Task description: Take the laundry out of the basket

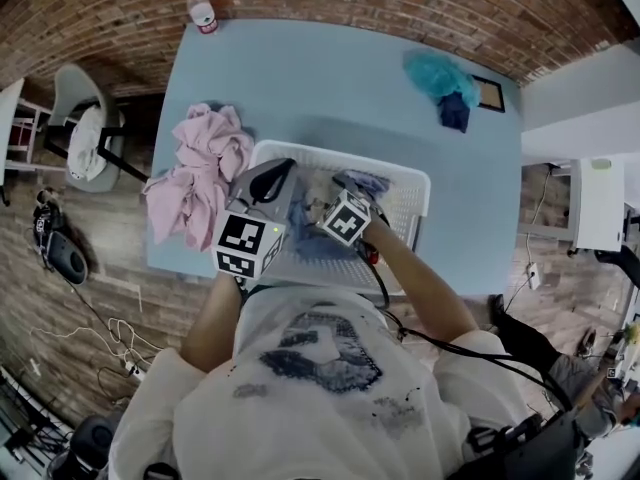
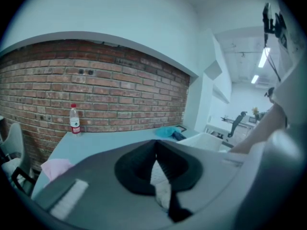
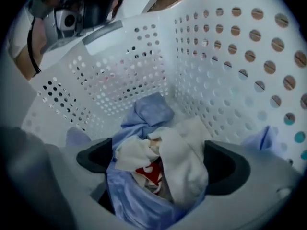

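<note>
1. Far left, off the table: pale chair (image 1: pixel 72 86) with a white rag (image 1: pixel 88 140) draped over it.
2. Left side of the light blue tabletop (image 1: pixel 330 78): heap of crumpled pink garments (image 1: pixel 200 173), out of the basket, part of it hanging over the table's edge. A clear plastic bottle with a red cap (image 1: pixel 202 10) stands upright at the far left corner, by the brick wall (image 2: pixel 96 85).
3. My left gripper (image 2: pixel 156 150): jaws closed together. It hangs over the basket's near-left corner and points across the table toward the wall.
4. White perforated plastic laundry basket (image 1: pixel 412 180): at the table's near edge, about the middle, laundry inside.
5. My right gripper (image 3: pixel 158 159): down inside the basket, jaws spread wide. Between them lies a bundle of a light blue cloth (image 3: pixel 144 114) and a white cloth with a red print (image 3: pixel 184 162). The pads stand either side of it, not clamped.
6. Far right corner of the table: crumpled teal cloth (image 1: pixel 435 70) touching a dark blue piece (image 1: pixel 455 113).
</note>
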Tool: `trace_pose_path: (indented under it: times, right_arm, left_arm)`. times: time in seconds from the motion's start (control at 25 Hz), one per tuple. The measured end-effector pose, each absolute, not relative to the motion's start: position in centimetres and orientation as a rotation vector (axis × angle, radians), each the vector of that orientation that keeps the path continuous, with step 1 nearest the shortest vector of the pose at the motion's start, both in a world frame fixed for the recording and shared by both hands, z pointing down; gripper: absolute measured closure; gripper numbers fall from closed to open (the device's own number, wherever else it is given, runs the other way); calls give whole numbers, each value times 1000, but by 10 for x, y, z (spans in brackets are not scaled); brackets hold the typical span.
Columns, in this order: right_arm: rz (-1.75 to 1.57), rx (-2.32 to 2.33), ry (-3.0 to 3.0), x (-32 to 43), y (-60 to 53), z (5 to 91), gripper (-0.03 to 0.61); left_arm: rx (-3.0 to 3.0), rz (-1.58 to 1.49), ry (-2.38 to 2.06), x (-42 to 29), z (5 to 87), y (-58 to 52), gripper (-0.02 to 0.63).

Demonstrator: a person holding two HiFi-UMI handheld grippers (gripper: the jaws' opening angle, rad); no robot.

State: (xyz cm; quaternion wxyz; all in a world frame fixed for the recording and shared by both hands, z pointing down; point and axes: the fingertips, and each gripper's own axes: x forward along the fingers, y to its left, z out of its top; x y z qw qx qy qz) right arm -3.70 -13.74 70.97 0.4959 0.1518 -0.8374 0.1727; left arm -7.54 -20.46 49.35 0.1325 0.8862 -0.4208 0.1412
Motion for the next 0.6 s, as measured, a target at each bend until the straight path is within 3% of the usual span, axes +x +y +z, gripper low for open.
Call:
trace_pose_path:
  times: [0.6]
  right_arm:
    - [369,324,-1972,-37,-125,744,-11]
  left_arm:
    - [2556,415,-1233,-86,494,-211,623]
